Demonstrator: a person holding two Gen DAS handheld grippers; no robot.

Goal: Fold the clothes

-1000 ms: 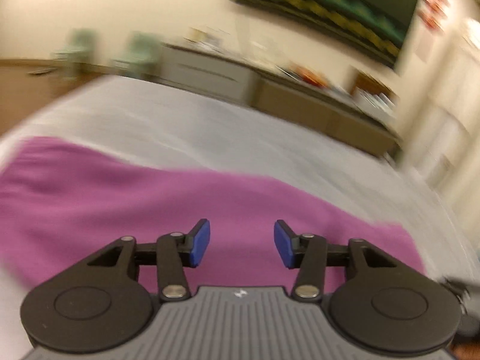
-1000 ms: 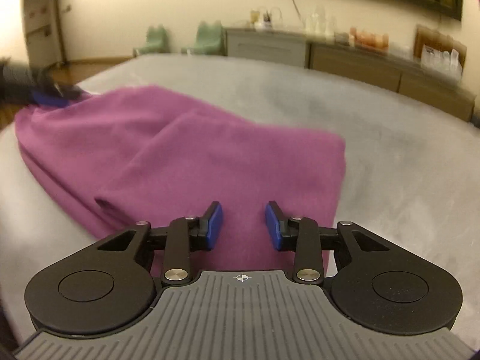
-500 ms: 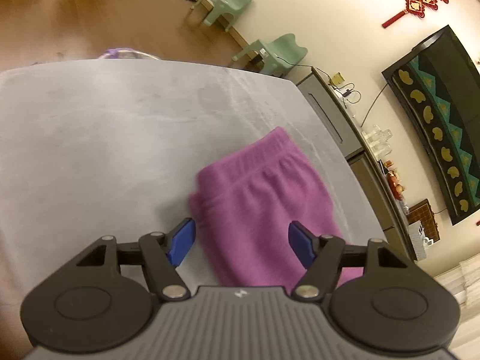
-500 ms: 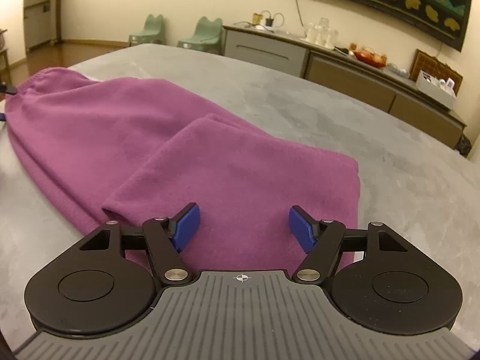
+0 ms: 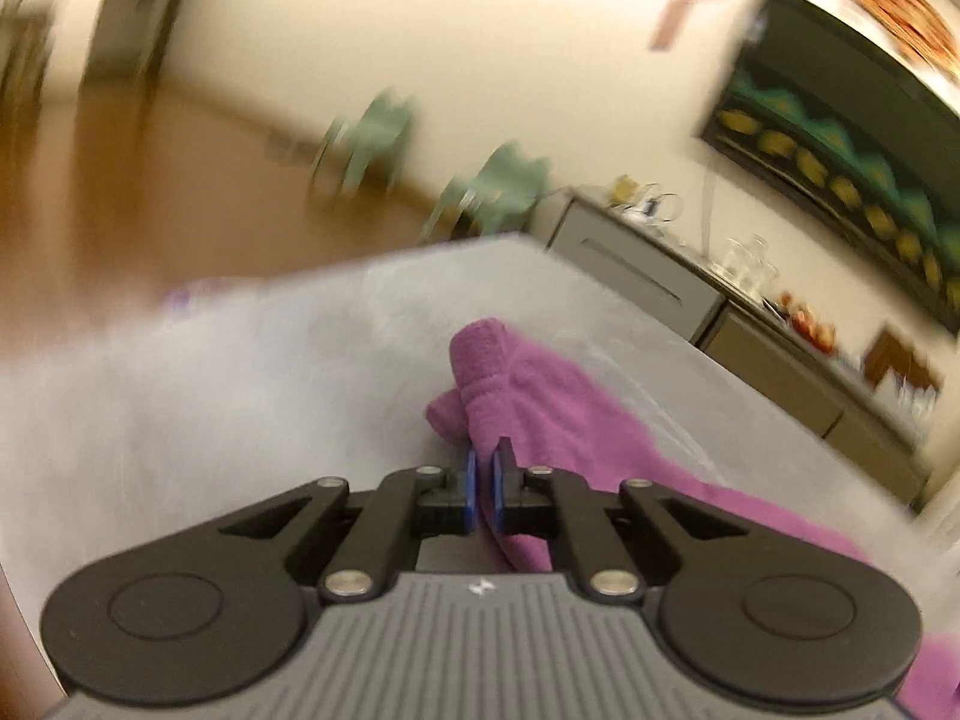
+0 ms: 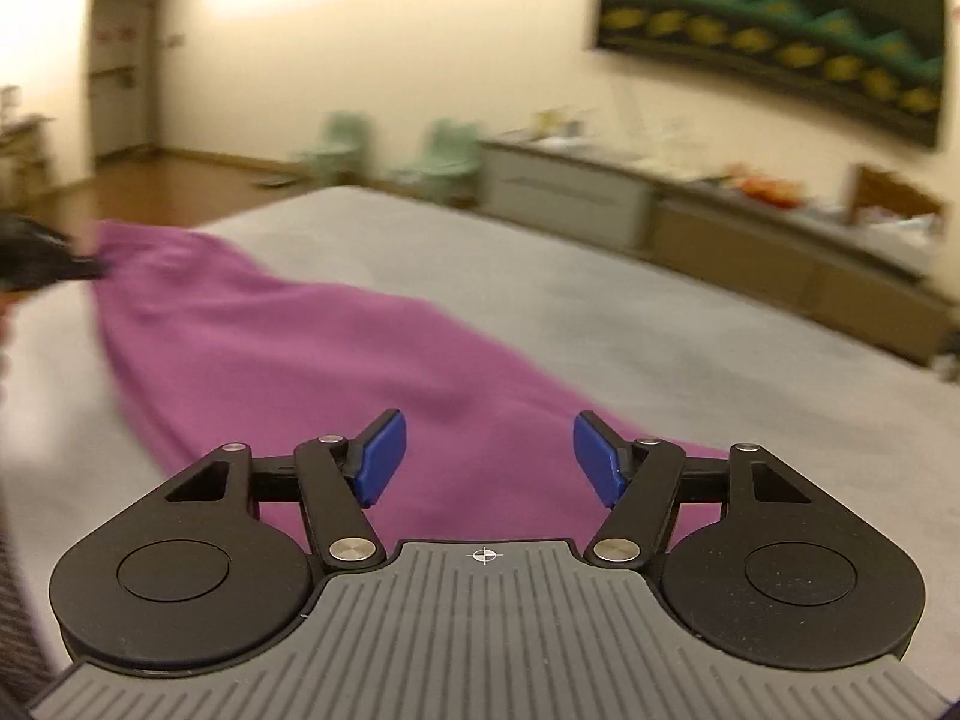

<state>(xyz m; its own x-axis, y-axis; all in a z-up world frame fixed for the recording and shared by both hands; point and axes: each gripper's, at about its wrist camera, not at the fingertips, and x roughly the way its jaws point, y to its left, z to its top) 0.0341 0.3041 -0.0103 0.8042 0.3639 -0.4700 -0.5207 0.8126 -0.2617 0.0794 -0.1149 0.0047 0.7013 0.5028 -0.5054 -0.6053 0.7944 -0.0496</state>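
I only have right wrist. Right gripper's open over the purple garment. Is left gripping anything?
Observer: Yes. The left gripper is shut on the garment at its banded end.
Operator: Is that end lifted or flat?
Observer: Lifted: it stands bunched above the table just past the fingers.
Operator: Anything else near it on the table?
Observer: A blurred purple patch at the table's far edge; too smeared to identify.
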